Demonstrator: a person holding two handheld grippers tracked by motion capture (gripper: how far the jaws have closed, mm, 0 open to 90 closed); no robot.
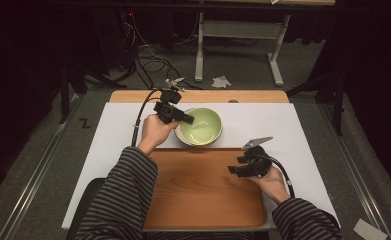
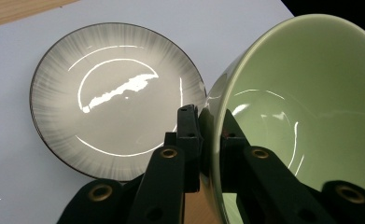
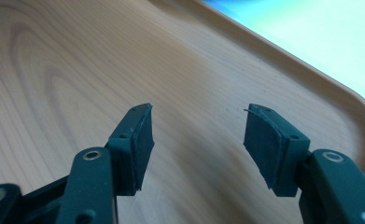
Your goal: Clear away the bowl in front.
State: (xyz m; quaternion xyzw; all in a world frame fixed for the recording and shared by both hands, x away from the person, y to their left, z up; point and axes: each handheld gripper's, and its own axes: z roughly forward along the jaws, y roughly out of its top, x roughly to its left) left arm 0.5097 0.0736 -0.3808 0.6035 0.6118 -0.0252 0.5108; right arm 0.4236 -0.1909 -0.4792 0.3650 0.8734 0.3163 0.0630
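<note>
Left gripper [image 2: 211,135] pinches the green bowl [image 2: 306,116] by its rim, lifted beside the grey plate [image 2: 110,98]; right gripper [image 3: 196,140] hangs over the wooden tray [image 3: 54,70], jaws apart, holding nothing

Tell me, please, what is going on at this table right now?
A person in striped sleeves works with a gripper in each hand. The left gripper is clamped on the rim of a green bowl, one jaw inside and one outside, holding it tilted above the white mat, beside a grey plate. The right gripper hovers open, with nothing between its jaws, over the wooden tray, which sits in front of the person.
</note>
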